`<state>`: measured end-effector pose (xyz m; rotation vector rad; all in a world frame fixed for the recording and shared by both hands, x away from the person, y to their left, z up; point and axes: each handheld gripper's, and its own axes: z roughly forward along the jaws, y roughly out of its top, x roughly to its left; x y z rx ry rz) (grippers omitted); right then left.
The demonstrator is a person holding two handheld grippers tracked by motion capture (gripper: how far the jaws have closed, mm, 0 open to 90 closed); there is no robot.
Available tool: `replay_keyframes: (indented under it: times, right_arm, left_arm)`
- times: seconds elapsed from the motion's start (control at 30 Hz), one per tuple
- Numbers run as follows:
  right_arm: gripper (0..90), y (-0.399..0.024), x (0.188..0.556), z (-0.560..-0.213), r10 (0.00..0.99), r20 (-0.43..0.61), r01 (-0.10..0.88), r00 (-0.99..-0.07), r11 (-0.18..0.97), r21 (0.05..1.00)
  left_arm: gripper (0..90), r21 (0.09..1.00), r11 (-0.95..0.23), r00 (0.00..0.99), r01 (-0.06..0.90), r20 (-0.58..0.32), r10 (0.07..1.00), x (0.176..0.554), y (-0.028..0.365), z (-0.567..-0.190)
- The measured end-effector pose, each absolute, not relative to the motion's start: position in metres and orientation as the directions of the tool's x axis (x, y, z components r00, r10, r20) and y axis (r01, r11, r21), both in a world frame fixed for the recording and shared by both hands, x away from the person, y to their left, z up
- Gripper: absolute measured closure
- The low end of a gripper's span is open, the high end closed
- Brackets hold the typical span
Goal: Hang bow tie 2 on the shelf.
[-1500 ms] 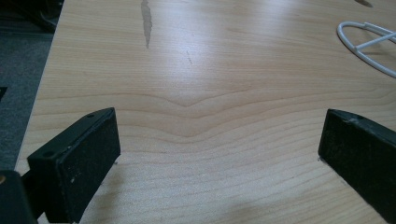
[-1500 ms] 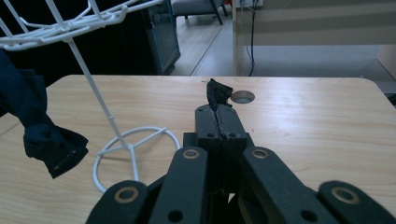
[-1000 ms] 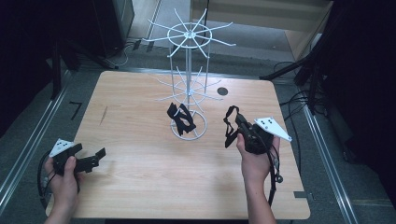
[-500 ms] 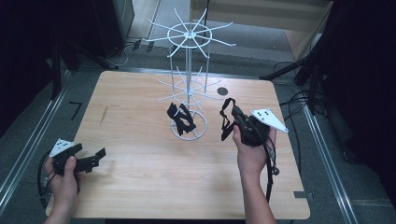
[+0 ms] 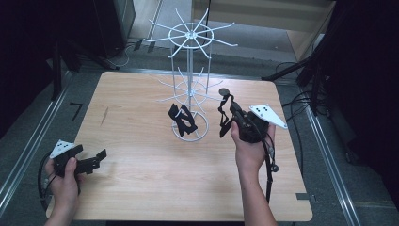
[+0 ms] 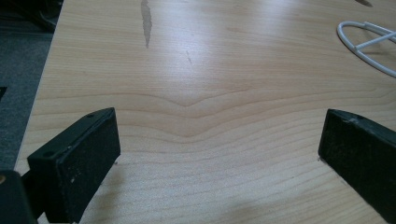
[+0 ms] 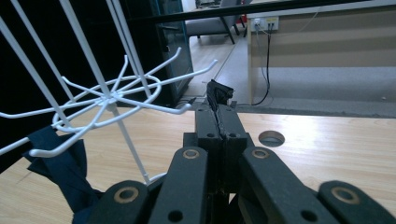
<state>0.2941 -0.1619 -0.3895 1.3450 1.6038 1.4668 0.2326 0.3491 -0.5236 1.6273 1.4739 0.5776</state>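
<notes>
A white wire rack (image 5: pixel 189 70) with two tiers of hooks stands mid-table on a ring base (image 5: pixel 201 133). A black strap (image 5: pixel 182 119) hangs low against its pole. My right gripper (image 5: pixel 230 109) is raised just right of the rack, shut on a second black strap (image 5: pixel 224 117) that dangles from its tips. In the right gripper view the strap (image 7: pixel 219 94) pokes out above the shut gripper (image 7: pixel 218 112), close to a lower-tier hook (image 7: pixel 180 110). My left gripper (image 5: pixel 91 156) rests open at the front left; its jaws (image 6: pixel 219 154) are wide apart over bare wood.
The wooden table (image 5: pixel 141 179) has a round hole (image 5: pixel 225 91) behind the rack and a dark scratch (image 5: pixel 104 116) at the left. A dark cloth (image 7: pixel 65 168) hangs at the left in the right gripper view. Metal rails and cables run along the floor beside the table.
My right gripper has carried the strap up and slightly left, closer to the rack's lower hooks. The left gripper has stayed put.
</notes>
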Motion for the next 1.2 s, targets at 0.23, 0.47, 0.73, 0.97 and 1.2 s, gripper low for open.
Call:
replay_keyframes:
  times: [0.23,0.47,0.73,0.97,1.2]
  right_arm:
    - [90.0,-0.153,0.294,-0.386,0.917,0.203,0.283,-0.343,-0.105,0.953]
    - [90.0,-0.145,0.294,-0.385,0.914,0.193,0.281,-0.358,-0.092,0.955]
    - [90.0,-0.131,0.298,-0.389,0.91,0.183,0.296,-0.373,-0.071,0.953]
    - [90.0,-0.123,0.304,-0.394,0.906,0.174,0.303,-0.386,-0.054,0.951]
    - [90.0,-0.116,0.307,-0.399,0.894,0.182,0.314,-0.409,-0.05,0.948]
  left_arm:
    - [0.0,0.82,0.049,0.201,0.57,-0.197,0.96,0.233,0.349,-0.524]
    - [0.0,0.82,0.049,0.201,0.571,-0.198,0.96,0.233,0.349,-0.524]
    - [0.0,0.82,0.049,0.201,0.57,-0.197,0.959,0.233,0.349,-0.524]
    - [0.0,0.819,0.049,0.2,0.572,-0.198,0.96,0.233,0.349,-0.523]
    - [0.0,0.82,0.049,0.202,0.571,-0.198,0.959,0.233,0.349,-0.524]
